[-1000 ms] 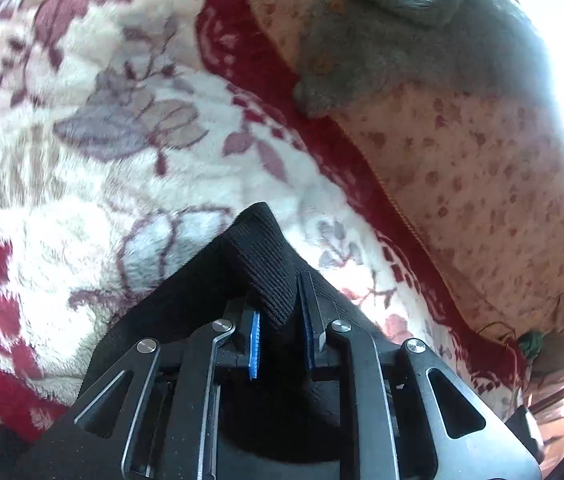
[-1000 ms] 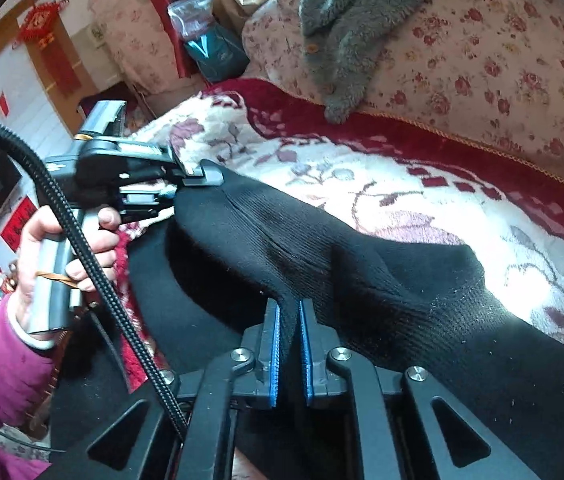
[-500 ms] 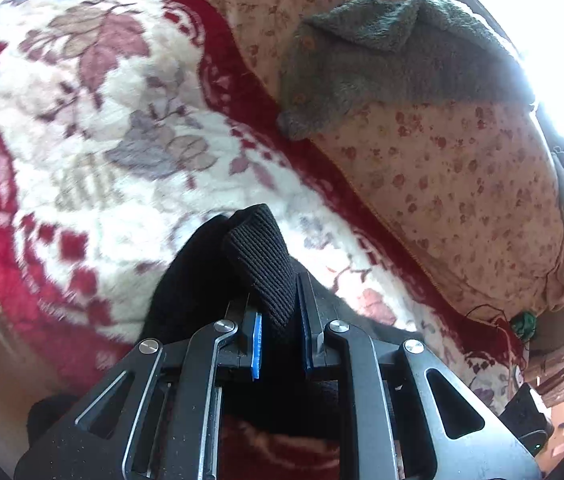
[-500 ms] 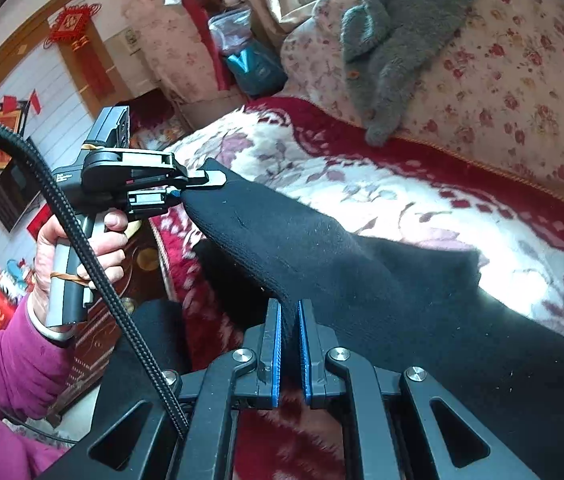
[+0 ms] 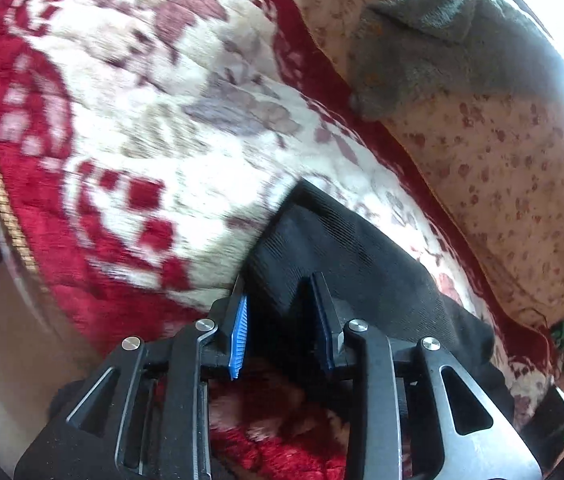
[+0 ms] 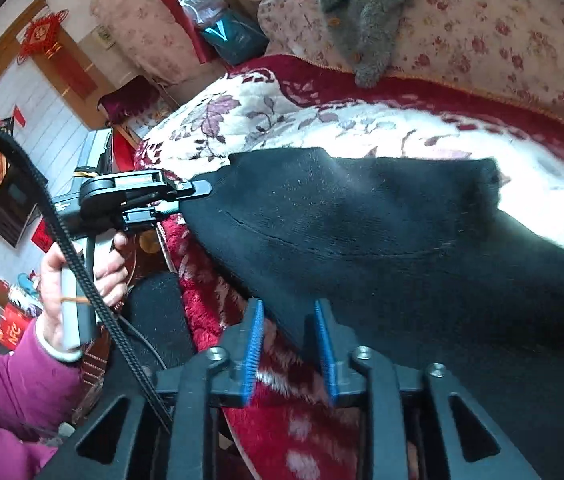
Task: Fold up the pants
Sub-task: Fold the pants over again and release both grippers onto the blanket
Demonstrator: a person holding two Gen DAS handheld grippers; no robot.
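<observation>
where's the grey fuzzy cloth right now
The grey fuzzy cloth lies at the top of both wrist views, draped on the rose-print quilt just past the red-bordered floral blanket, well beyond the black pants.

The pants are black, of a ribbed knit fabric with a faint seam line running across the cloth. They lie spread over the front part of a bed covered by a red-and-cream flowered blanket, folded over so that a doubled layer shows. In the left wrist view a ribbed corner of the pants rests on the blanket near the bed's front edge. In the right wrist view the cloth widens to the right and runs out of sight there; the near edge drapes down toward the bed's front.
</observation>
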